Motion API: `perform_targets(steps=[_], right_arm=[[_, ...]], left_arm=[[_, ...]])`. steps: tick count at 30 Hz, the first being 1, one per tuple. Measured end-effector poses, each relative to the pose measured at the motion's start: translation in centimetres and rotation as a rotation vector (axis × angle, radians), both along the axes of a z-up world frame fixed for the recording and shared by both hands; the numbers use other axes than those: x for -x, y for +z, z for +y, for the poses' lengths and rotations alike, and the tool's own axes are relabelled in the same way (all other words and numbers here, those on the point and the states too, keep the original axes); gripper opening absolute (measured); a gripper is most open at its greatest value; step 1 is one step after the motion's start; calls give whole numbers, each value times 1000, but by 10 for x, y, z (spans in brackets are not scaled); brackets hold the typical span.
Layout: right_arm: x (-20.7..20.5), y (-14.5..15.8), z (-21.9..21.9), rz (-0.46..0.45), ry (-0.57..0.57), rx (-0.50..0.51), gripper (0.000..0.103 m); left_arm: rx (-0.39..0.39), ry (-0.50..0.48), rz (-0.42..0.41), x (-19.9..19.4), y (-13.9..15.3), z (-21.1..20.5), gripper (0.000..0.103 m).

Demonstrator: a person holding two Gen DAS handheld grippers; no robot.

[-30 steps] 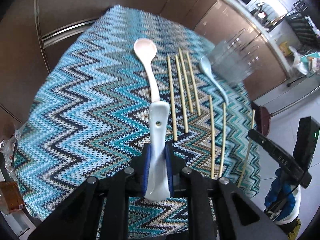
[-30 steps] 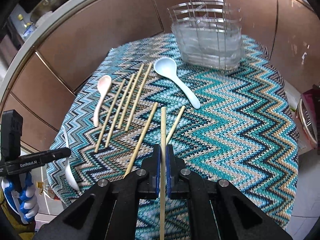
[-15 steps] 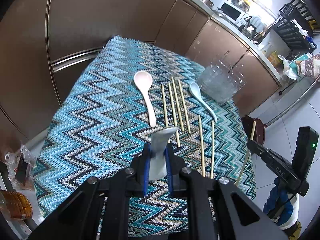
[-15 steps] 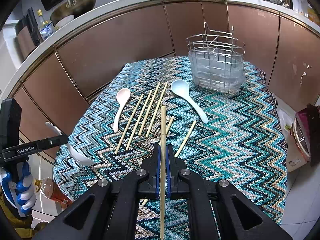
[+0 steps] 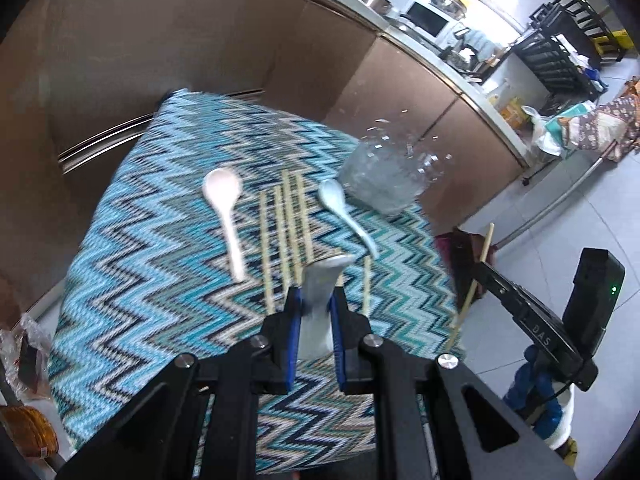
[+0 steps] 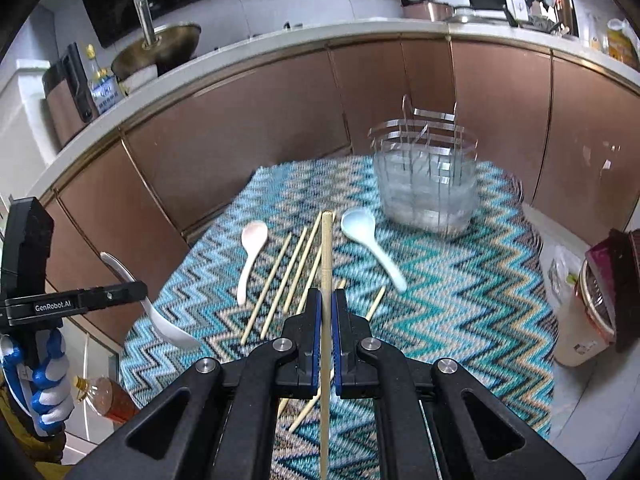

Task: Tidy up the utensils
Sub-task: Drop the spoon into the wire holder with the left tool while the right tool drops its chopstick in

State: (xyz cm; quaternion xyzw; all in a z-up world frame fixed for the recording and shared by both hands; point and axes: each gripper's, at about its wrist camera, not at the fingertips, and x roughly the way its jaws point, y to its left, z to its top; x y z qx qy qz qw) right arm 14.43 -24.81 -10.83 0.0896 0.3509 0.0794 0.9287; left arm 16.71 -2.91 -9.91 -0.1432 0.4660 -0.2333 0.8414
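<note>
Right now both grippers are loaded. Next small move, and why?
Probably carry the right gripper forward over the wire caddy and tip the chopstick in. Both loads are clear of the cloth; the caddy looks empty. The left gripper can follow with its spoon.

Both wrist views look down, sharing the tablecloth (image 5: 160,264).

Both views are bright with soft daylight and weak shadows. The fisheye bends the counter (image 6: 280,46) strongly, and the corners are black. The wire holder (image 5: 384,184) looks smeared by motion blur.
</note>
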Motion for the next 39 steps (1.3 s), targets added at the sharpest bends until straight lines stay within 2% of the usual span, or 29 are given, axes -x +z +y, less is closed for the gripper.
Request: perform_targets(steps=[9,17,20,23,28,34,39], right_arm=[[-32,65,-37,-168,-41,7,5],[-85,110,-65,-311,-45,-4,5],[-109,121,-74,-373,-56,5,5],[-132,125,-85,-424,-81,14,5],[-159,109,-100,-476,-132,33,5],[-177,68,-106,-488,-183,68,5],[-184,26,-104,-455,-217,82,5]], left_arm=[[71,-77,-17,-67,52,-49,13],[64,-122,-111,-141,103,-106,13],[50,-124,-138,-166,109,-129,13],[35,-124,-145,-193,103,-153,13],[-10,-134,-128,-221,71,-196,13],[-78,-127,-117,-230,23,-230,13],[-100,-104,-99,-237,-7,-238,13]])
